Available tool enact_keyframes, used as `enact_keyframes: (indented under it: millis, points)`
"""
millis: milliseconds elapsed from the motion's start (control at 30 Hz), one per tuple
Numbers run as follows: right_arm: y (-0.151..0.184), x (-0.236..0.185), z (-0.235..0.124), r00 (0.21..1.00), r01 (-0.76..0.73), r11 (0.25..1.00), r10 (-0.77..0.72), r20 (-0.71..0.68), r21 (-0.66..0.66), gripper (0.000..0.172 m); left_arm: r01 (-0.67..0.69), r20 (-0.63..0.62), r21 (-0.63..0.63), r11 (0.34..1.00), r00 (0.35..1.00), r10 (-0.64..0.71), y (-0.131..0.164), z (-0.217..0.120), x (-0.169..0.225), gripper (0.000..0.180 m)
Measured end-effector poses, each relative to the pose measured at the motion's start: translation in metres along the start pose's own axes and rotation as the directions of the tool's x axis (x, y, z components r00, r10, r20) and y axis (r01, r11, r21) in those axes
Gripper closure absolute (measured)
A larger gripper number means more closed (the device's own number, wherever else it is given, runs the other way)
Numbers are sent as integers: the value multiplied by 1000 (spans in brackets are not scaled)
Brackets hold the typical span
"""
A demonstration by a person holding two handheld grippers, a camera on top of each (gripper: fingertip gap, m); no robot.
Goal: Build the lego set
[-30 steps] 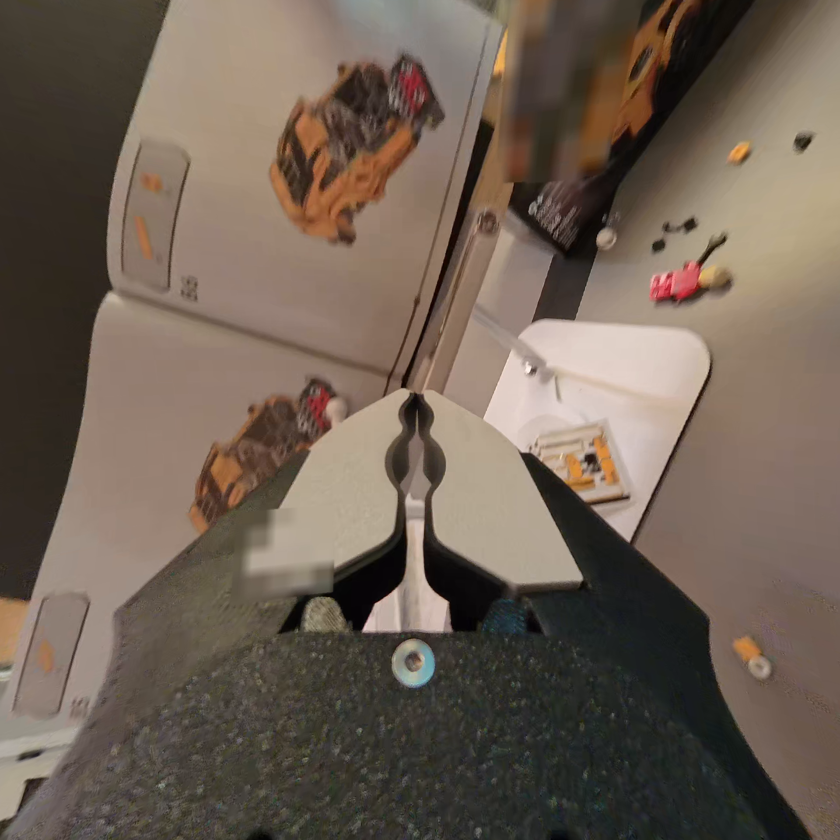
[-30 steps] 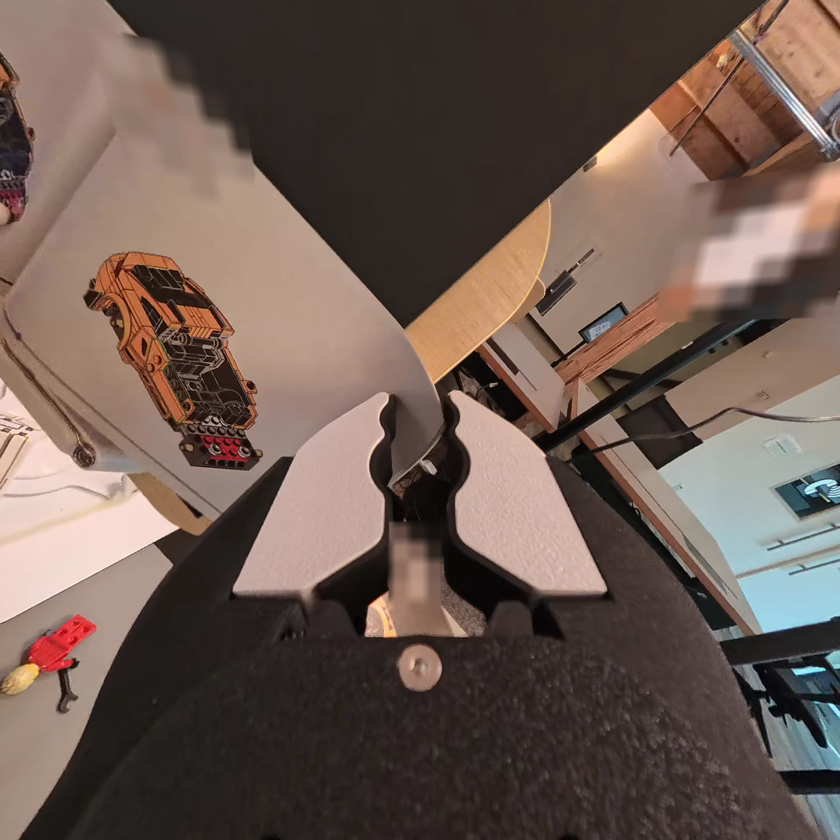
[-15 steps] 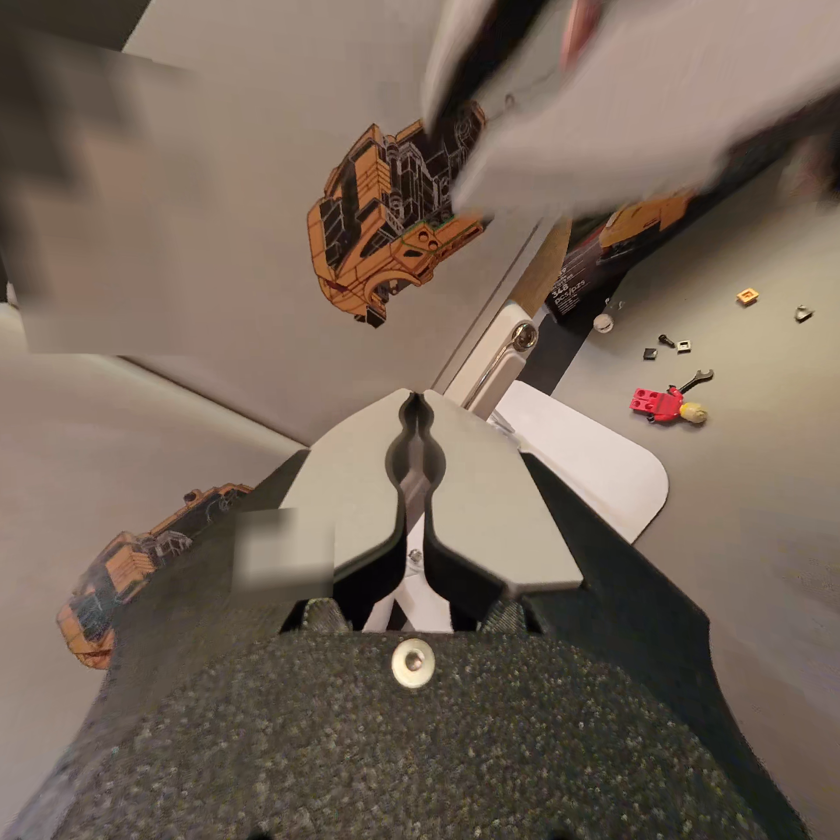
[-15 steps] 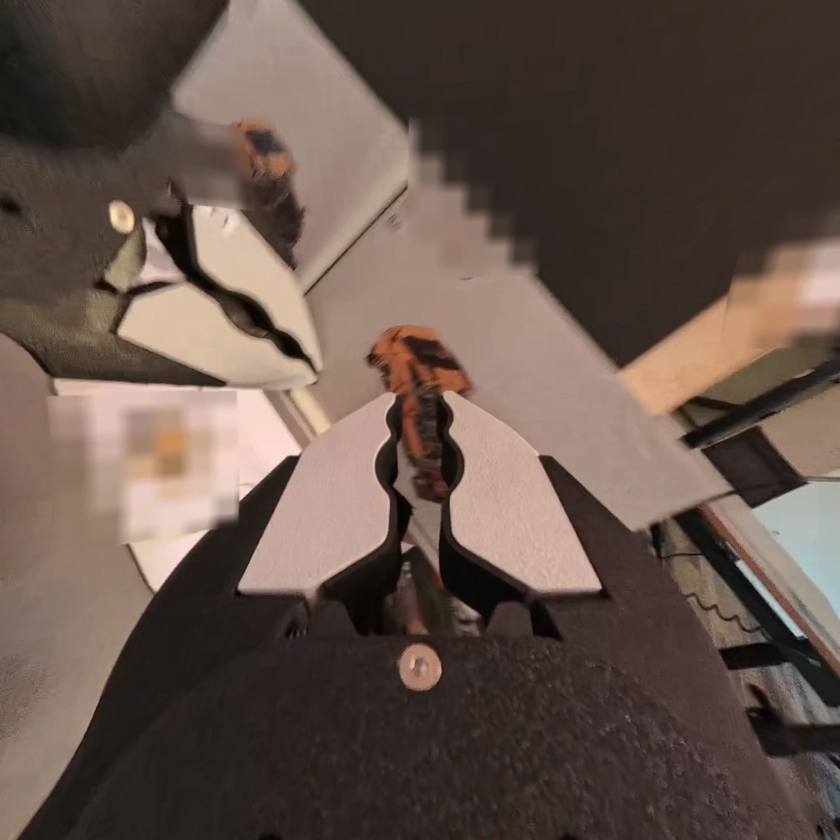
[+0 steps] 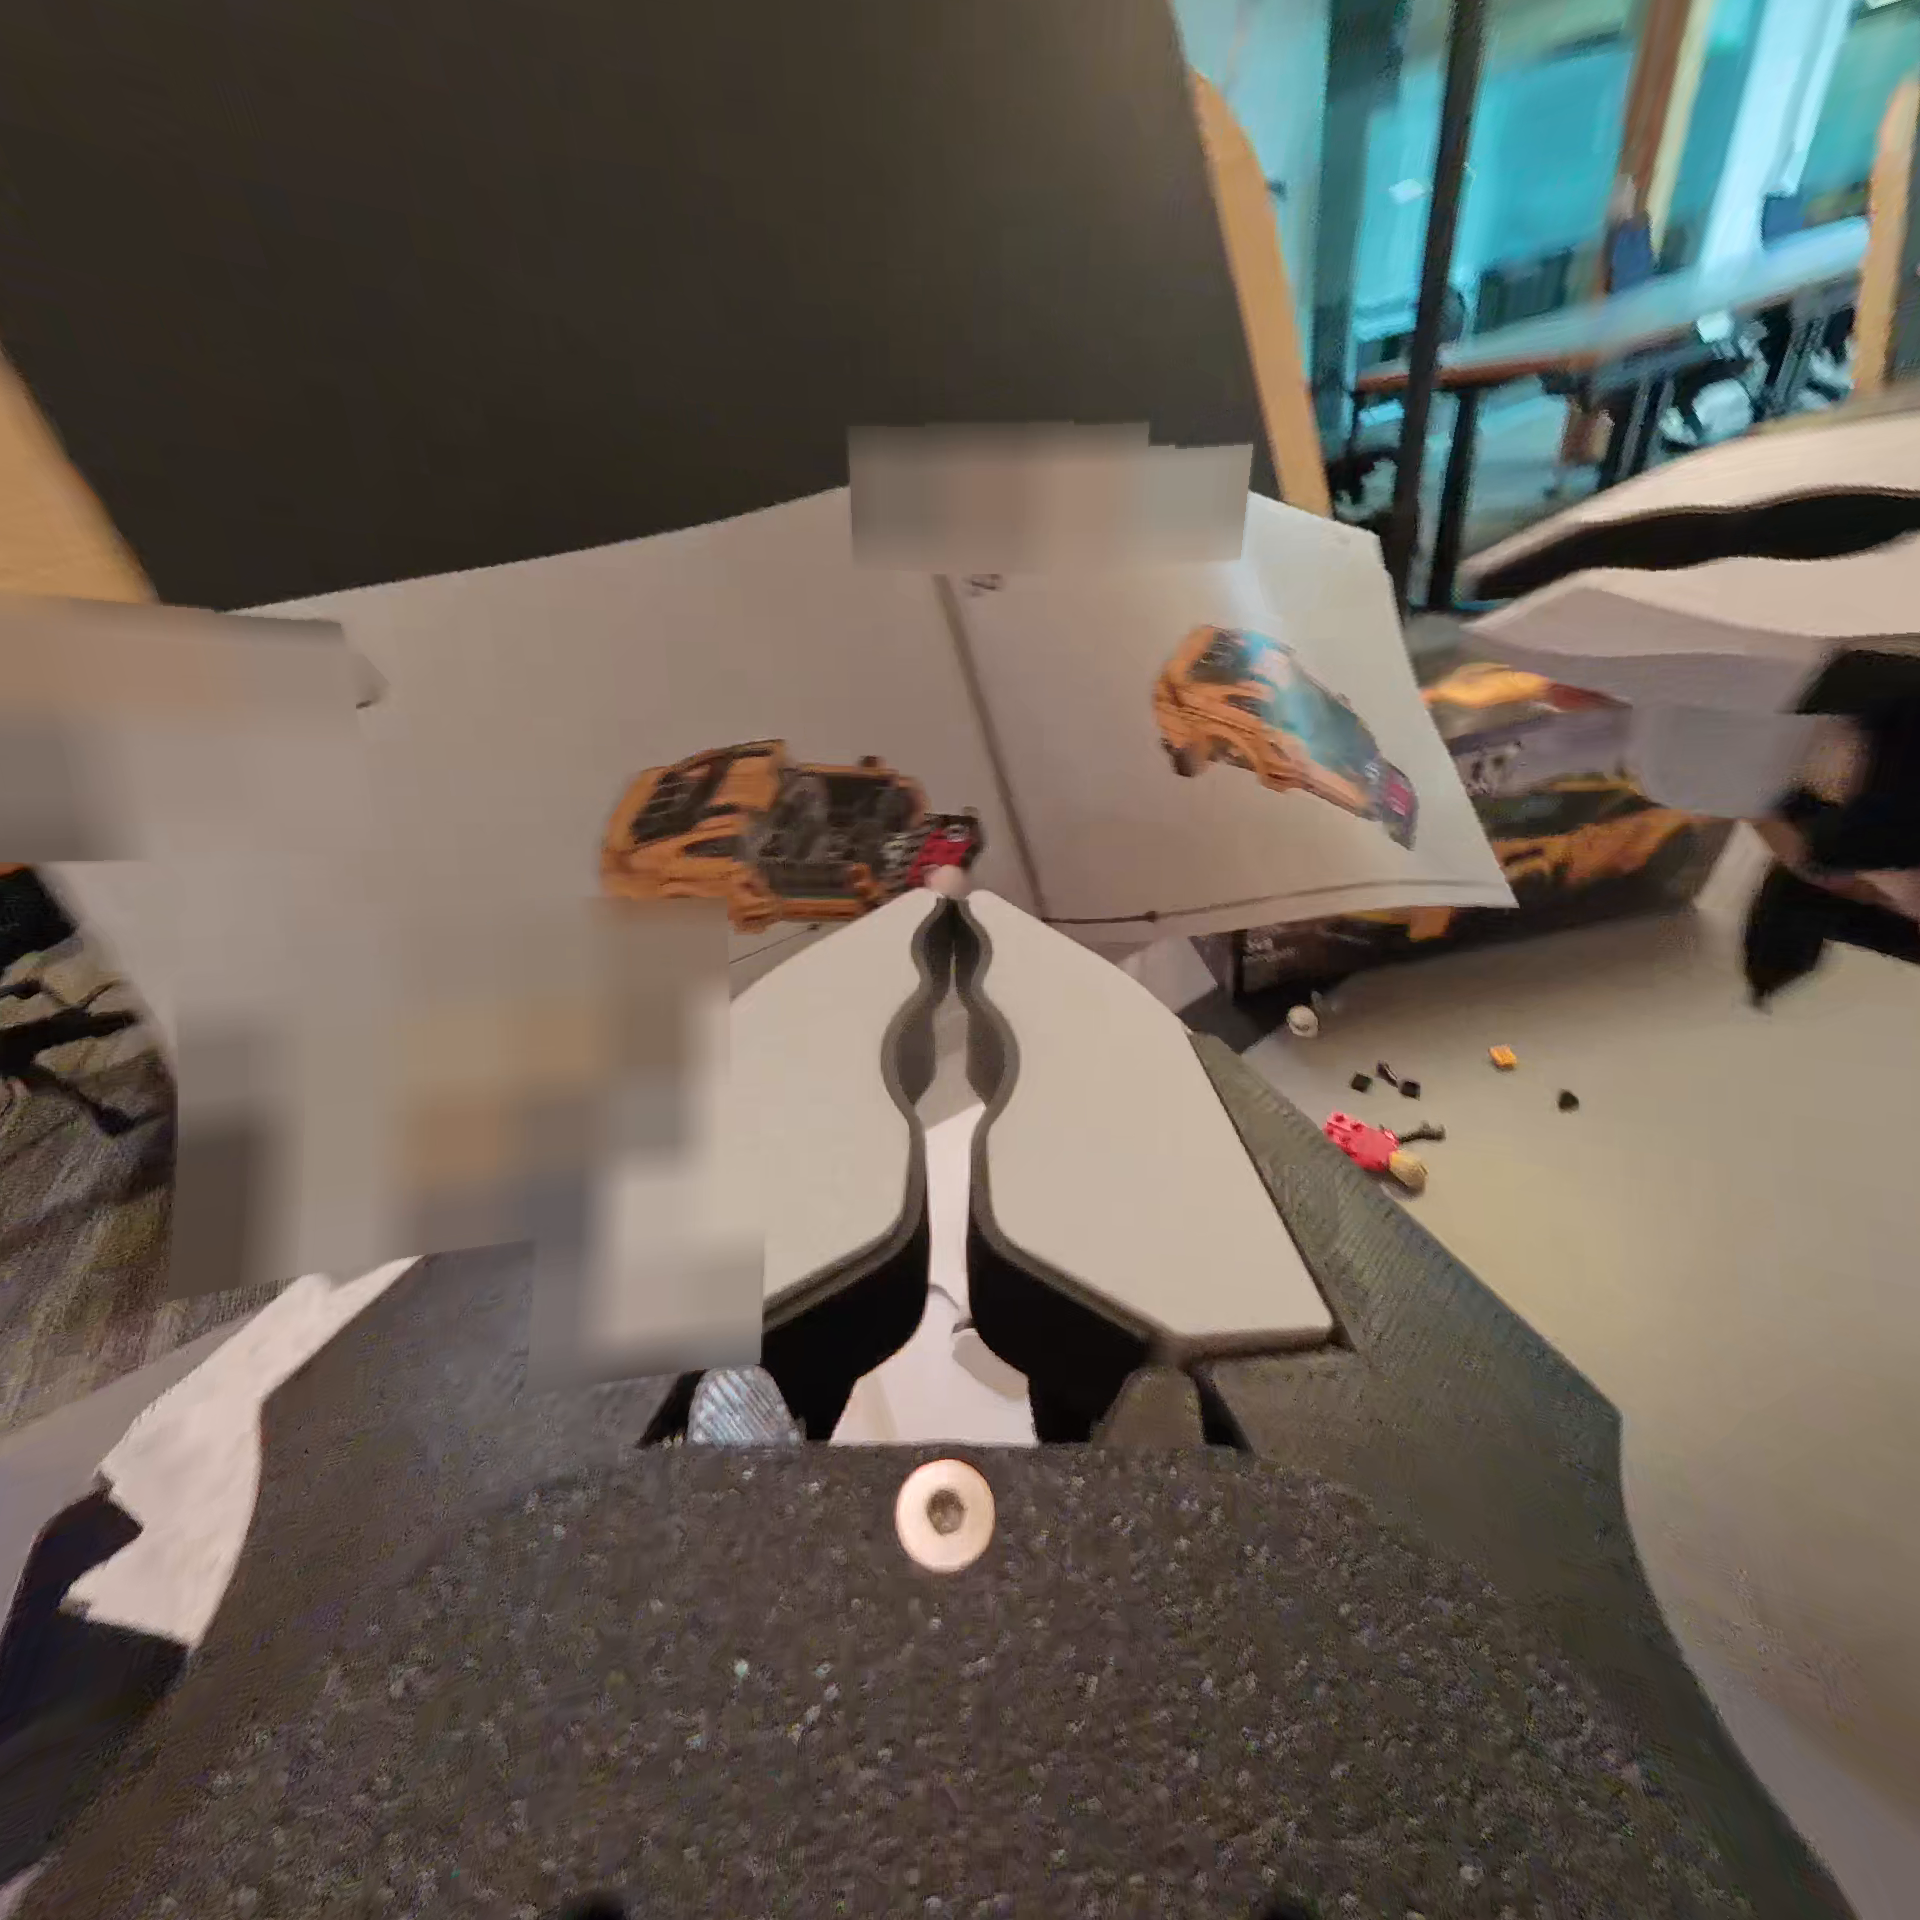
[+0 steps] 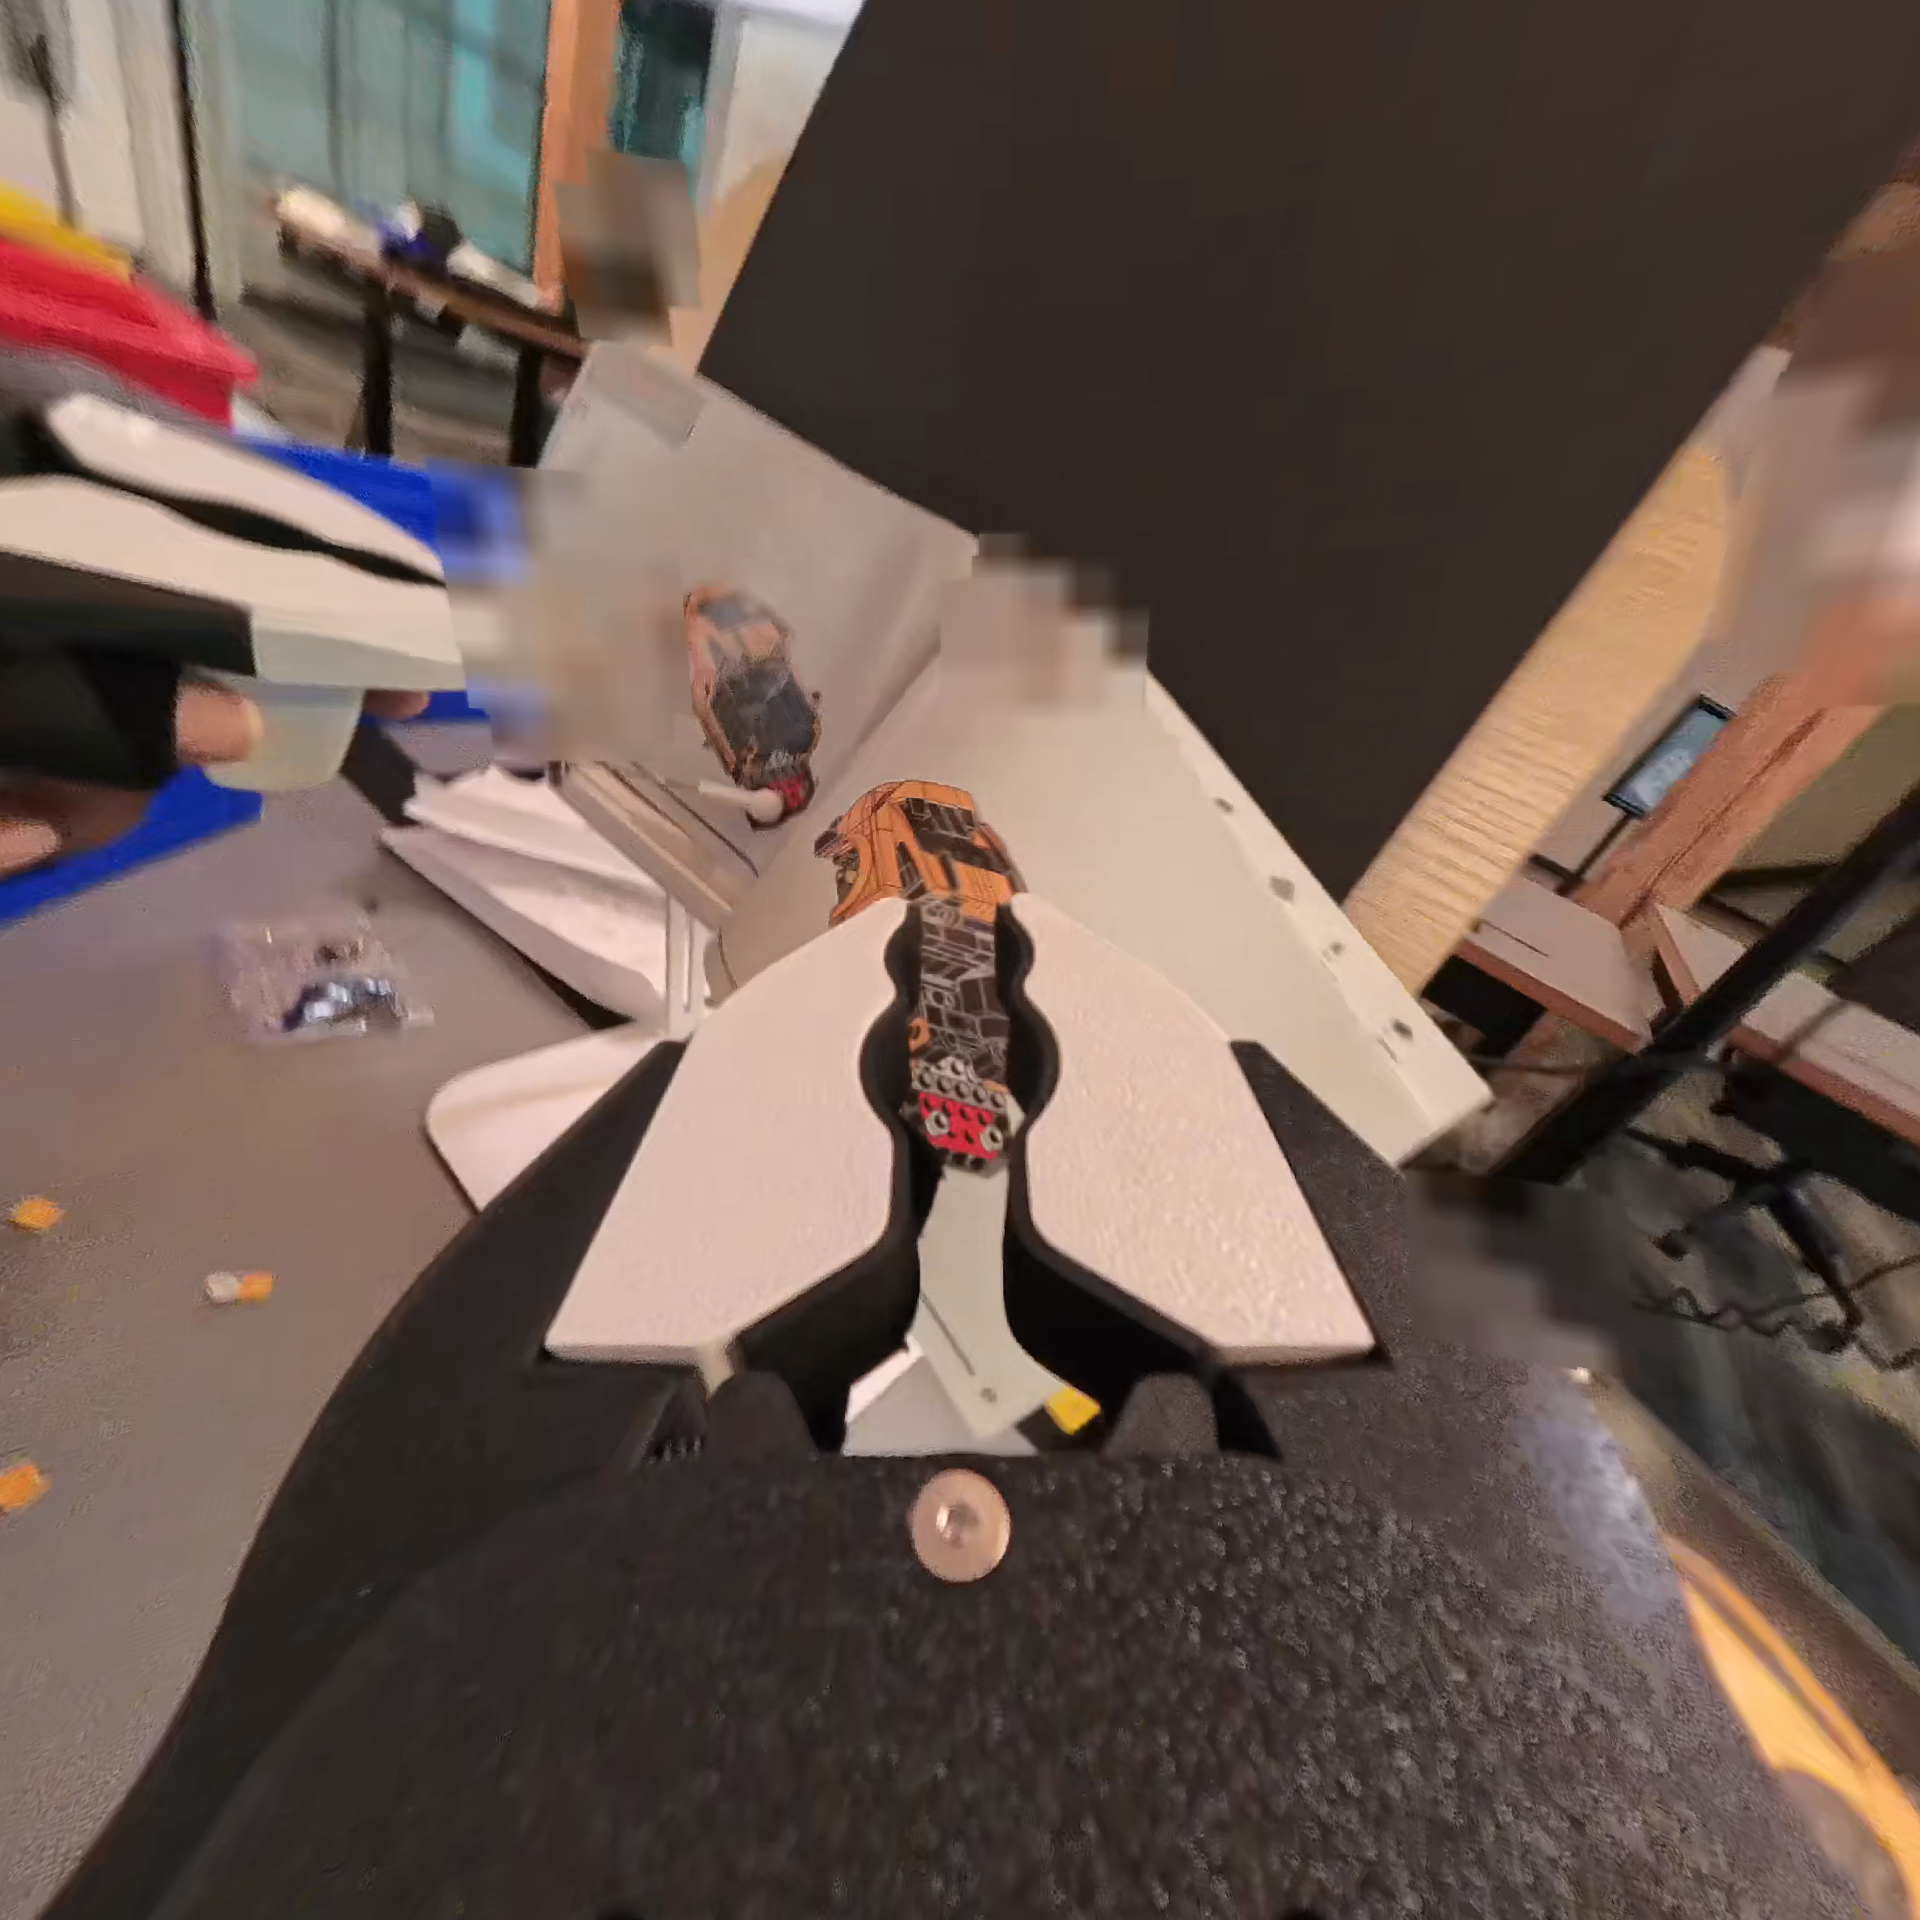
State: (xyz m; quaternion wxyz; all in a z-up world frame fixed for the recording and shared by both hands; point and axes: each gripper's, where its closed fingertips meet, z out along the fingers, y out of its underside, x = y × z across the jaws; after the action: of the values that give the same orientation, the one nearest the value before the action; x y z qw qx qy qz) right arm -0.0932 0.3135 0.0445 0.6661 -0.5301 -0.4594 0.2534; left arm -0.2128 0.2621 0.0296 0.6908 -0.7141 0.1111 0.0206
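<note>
An open instruction booklet (image 5: 1143, 675) with orange car pictures stands tilted on a white stand (image 6: 540, 1101). My left gripper (image 5: 948, 904) is shut with nothing in it, its tips close in front of the left page near the fold. It also shows at the left of the right wrist view (image 6: 208, 551), held by a hand. My right gripper (image 6: 954, 914) is open, its fingers a little apart over the right page (image 6: 1122, 831). The car picture shows through the gap, and no pad presses on the paper. It shows blurred at the right edge of the left wrist view (image 5: 1683, 623).
A dark box with an orange car (image 5: 1558, 831) stands behind the booklet. A red toy piece (image 5: 1361, 1138) and small loose parts (image 5: 1501, 1057) lie on the grey table (image 5: 1714, 1351). A clear bag of parts (image 6: 312, 977) lies left. Red and blue bins (image 6: 114, 322) stand far left. A black board (image 5: 623, 260) rises behind. Tip to tip, the grippers are about 15 cm apart.
A second ago a page edge stood between my right fingers; now that page lies flat beyond them and the fingers stand a little closer. Both grippers swung round to face the booklet. The left stayed shut.
</note>
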Motion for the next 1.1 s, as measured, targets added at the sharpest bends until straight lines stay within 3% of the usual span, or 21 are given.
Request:
enact_keyframes:
  millis: [100,167,300,367,600,933,1100]
  points:
    - [-13,-11,-25,993,-97,993,101,-62,60,159,86,36,29,996,996,-87,4,-13,-17,180]
    - [-20,-34,-36,993,-111,990,114,-29,82,161,131,32,39,991,991,-132,9,-16,-20,180]
    - [-12,-84,-32,996,-71,997,69,52,29,161,121,61,65,991,990,-125,13,-19,-21,180]
    - [-10,-94,-30,997,-70,997,69,29,37,161,113,96,97,989,988,-122,13,-25,-25,180]
    - [-11,-69,-48,966,-122,970,165,-200,210,170,109,231,202,973,960,-155,9,-45,-49,180]
    - [10,-42,-52,937,-246,946,288,-196,210,172,23,316,177,984,945,-79,13,-39,-63,180]
    - [17,-40,-49,932,-265,943,304,-197,201,172,14,362,188,982,929,-82,-7,-29,-81,180]
